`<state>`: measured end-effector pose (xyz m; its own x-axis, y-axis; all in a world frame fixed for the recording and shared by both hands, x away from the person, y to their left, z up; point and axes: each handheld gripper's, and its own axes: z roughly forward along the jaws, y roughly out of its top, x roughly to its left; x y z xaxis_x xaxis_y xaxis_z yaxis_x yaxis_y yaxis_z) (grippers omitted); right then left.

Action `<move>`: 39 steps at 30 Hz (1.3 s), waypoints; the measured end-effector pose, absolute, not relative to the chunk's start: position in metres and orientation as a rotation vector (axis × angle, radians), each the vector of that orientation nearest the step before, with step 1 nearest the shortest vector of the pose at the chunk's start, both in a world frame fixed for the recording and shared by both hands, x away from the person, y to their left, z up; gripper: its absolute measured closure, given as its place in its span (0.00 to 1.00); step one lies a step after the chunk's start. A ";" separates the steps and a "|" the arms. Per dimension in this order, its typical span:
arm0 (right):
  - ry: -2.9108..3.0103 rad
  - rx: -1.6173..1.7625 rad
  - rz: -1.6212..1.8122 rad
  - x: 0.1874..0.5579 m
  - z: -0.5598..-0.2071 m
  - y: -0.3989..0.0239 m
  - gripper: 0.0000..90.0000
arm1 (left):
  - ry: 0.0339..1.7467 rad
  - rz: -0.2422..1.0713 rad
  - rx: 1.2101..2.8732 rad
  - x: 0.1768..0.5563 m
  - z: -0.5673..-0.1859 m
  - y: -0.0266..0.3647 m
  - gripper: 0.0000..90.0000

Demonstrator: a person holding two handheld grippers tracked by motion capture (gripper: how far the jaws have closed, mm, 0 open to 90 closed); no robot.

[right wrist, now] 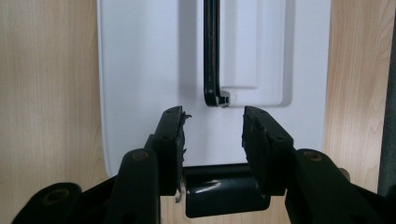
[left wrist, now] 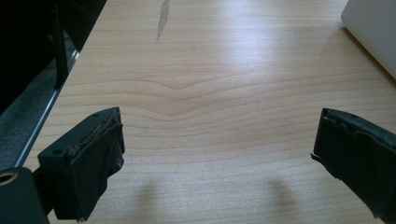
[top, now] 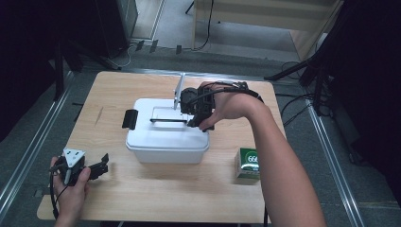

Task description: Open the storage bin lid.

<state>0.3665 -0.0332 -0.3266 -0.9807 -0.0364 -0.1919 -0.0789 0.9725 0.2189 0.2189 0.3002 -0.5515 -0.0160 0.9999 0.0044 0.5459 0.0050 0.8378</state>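
High view: the white lidded box [top: 167, 135] sits mid-table, right gripper [top: 195, 118] at its right-end clasp. Left gripper view: left gripper [left wrist: 217, 154] gapes wide over bare table [left wrist: 210, 70]. Right gripper view: narrowed jaws straddle the black clasp [right wrist: 224, 186], not pressing it

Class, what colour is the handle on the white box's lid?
Black handle; clearest in the right gripper view.

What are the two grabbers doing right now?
Left gripper: open, holding nothing, over bare table.
Right gripper: open, holding nothing, over the white box.
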 end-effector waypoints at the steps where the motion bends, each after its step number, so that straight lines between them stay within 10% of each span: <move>1: 2.928 -0.118 0.345 0.368 -0.327 -0.032 0.67 | 1.635 0.891 1.612 0.219 -0.551 0.300 0.03; 39: 2.969 -0.142 0.266 0.373 -0.337 0.012 0.76 | 1.631 0.882 1.615 0.219 -0.552 0.301 0.03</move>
